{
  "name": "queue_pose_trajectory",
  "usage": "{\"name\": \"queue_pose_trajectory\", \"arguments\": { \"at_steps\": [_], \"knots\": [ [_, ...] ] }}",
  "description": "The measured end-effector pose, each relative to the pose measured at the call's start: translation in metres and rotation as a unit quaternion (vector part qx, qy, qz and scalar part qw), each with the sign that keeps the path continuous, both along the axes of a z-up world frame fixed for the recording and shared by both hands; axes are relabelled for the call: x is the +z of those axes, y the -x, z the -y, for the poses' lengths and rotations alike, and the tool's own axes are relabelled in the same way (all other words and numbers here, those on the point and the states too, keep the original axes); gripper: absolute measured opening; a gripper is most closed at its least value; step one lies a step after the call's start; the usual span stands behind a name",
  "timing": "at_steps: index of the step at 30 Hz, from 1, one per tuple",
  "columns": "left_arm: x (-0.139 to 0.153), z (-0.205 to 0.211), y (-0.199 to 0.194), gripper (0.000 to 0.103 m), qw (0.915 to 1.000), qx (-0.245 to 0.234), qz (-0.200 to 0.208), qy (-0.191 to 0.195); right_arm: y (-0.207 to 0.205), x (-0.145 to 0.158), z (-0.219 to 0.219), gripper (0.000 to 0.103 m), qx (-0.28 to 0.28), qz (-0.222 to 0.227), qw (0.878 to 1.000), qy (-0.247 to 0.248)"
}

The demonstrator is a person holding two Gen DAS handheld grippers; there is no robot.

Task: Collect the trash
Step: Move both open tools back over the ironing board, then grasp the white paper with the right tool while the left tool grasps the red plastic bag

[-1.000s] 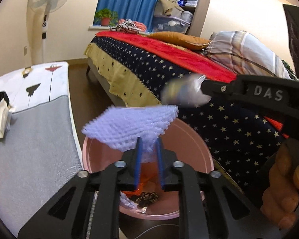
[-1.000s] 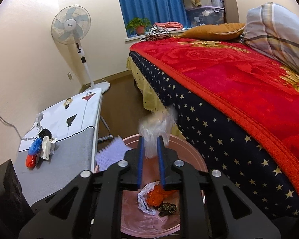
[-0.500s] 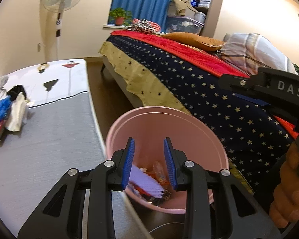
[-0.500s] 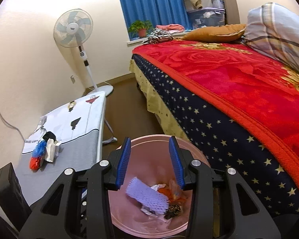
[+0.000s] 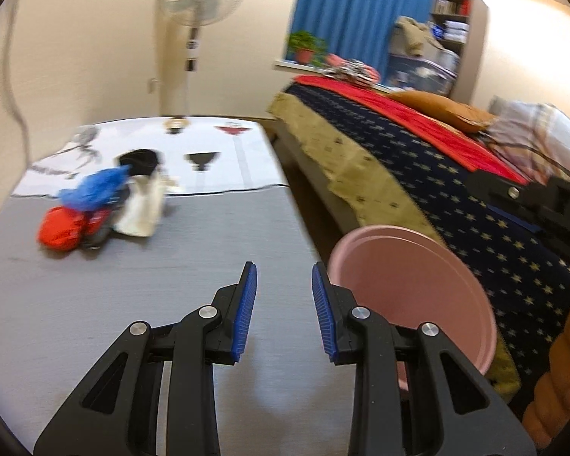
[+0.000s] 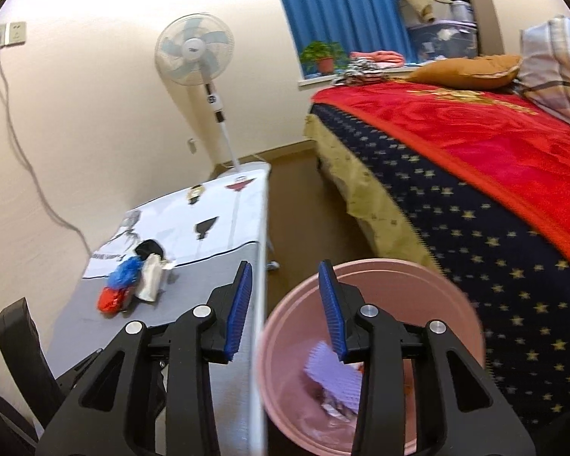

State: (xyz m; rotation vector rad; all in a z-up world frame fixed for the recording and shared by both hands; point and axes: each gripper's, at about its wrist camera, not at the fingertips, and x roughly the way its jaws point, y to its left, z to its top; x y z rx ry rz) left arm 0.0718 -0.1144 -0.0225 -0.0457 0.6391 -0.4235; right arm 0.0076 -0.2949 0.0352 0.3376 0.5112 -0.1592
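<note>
Trash pile (image 5: 98,205) crumpled red, blue, white on table (image 5: 133,304), left jaws apart, right jaws closing, empty.

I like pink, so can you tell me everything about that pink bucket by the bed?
The pink bucket is round, smooth and looks like plastic, with a thin rolled rim and plain walls. It stands upright with its top open, on the floor in the gap between the grey table and the starry blue bedspread. Trash already lies at its bottom: a purple foam net on top of crumpled wrappers. Nothing is gripping it. Its base is hidden, so I cannot tell what it touches there.
</note>
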Motion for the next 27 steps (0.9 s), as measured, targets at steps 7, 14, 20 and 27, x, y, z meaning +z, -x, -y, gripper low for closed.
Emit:
{"name": "queue_pose_trajectory", "arguments": {
  "at_steps": [7,14,20,27],
  "knots": [
    [-0.002,-0.043,-0.017,0.031,0.9956,0.094,0.002,-0.005,-0.027,-0.010,-0.030,0.024,0.053,0.010,0.999,-0.011],
    [0.001,-0.090,-0.033,0.031,0.9837,0.180,0.010,-0.005,-0.056,-0.029,-0.066,0.021,0.103,0.002,0.994,-0.020],
    [-0.001,-0.118,-0.045,0.031,0.9743,0.225,0.009,-0.006,-0.081,-0.036,-0.092,0.021,0.136,0.002,0.990,-0.030],
    [-0.008,-0.139,-0.061,0.031,0.9651,0.262,-0.001,-0.007,-0.112,-0.050,-0.113,0.023,0.165,-0.009,0.985,-0.048]
  ]
}}
